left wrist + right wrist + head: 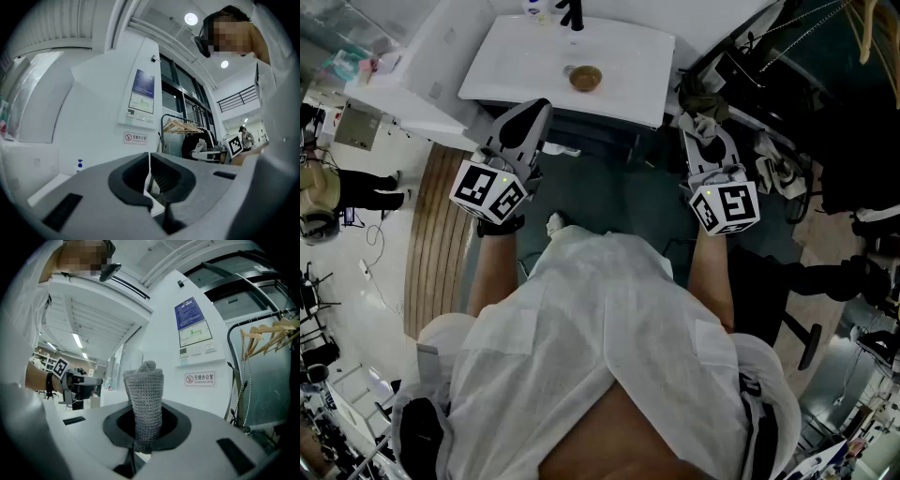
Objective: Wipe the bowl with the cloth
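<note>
A small brown bowl [585, 77] stands on the white table [506, 66] ahead of me, apart from both grippers. My right gripper [701, 131] is held up short of the table's right corner, shut on a grey knitted cloth [145, 394]. The cloth sticks up rolled between the jaws in the right gripper view, and shows as a pale bunch [705, 125] at the tip in the head view. My left gripper [532, 112] hovers near the table's front edge, left of the bowl. Its jaws [150, 176] are shut with nothing between them.
A black tap [572, 13] and a small bottle sit at the table's far edge. A clothes rack with wooden hangers [180, 126] stands to the right by the wall. Dark furniture [787, 94] crowds the right side. A wooden floor strip [441, 244] runs at the left.
</note>
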`<state>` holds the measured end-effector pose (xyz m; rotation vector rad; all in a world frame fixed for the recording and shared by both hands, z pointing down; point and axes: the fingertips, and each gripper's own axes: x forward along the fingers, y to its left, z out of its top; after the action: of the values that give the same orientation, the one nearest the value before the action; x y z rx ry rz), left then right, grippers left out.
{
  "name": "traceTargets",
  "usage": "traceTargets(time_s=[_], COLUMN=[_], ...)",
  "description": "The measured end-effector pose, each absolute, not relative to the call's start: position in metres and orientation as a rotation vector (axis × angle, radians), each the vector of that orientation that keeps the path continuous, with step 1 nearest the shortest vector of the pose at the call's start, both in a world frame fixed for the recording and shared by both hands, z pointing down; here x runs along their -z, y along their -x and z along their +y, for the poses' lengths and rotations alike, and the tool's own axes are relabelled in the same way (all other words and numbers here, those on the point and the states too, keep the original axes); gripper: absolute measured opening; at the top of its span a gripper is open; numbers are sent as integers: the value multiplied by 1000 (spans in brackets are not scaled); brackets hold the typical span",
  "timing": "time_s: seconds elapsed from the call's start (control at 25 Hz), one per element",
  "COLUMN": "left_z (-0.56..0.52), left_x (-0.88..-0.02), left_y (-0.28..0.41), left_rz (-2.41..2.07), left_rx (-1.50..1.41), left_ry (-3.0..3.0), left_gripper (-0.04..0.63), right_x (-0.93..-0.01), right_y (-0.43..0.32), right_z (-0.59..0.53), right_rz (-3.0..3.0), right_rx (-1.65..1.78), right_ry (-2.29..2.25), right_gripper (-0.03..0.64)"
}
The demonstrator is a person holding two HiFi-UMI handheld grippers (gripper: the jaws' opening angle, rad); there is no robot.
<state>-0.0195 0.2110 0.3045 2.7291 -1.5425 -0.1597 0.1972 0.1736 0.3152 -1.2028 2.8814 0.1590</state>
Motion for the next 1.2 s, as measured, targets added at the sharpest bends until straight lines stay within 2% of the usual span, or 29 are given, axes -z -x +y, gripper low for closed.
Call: traceTargets(time_s=[0.88, 1.2], left_z=[205, 175], left_x=[-316, -324], left_y=[14, 26], left_rz=[-1554, -1546], left_rx=[116, 118], left_ry=[-2709, -2720], left_gripper=[18, 18], right_x=[-323, -330], right_y=[-203, -184], right_z=[163, 132], right_rz=[2849, 2861], right_rx=[-63, -74], right_ry=[1176, 1166], right_gripper=[41, 41])
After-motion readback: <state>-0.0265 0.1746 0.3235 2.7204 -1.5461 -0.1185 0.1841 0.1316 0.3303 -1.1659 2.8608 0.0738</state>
